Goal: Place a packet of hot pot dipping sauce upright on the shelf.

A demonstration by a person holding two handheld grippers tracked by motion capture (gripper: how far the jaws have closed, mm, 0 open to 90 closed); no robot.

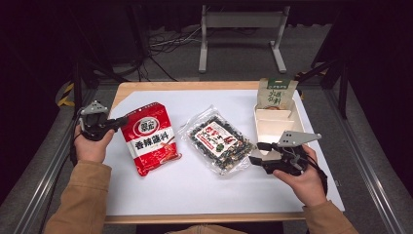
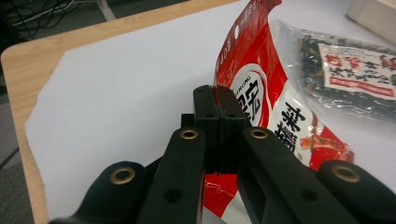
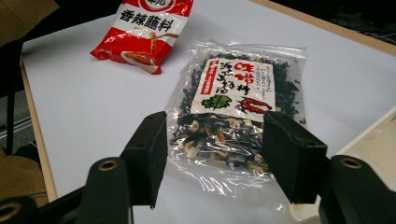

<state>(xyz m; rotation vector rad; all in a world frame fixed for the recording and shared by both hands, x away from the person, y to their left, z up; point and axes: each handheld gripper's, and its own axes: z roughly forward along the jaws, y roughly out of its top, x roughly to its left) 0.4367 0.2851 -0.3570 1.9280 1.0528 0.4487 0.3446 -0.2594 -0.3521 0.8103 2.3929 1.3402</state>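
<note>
A red seasoning packet [image 1: 148, 139] lies at the left of the white sheet, its upper left corner raised. My left gripper [image 1: 118, 122] is shut on that corner; in the left gripper view the jaws [image 2: 215, 100] are pressed together on the packet's [image 2: 254, 88] edge. A clear bag of dried seaweed with a white and red label [image 1: 219, 139] lies in the middle. My right gripper [image 1: 257, 152] stands open at the bag's right end. In the right gripper view the open gripper [image 3: 217, 137] has a pad on each side of the bag's [image 3: 233, 93] near end, apart from it. The red packet [image 3: 144, 28] lies beyond.
A white divided tray [image 1: 272, 124] stands at the right of the sheet, with a green and white pouch [image 1: 276, 92] upright in its far end. The tray's corner [image 3: 373, 135] is just right of my right gripper. A wooden table edge [image 1: 185, 86] runs along the back.
</note>
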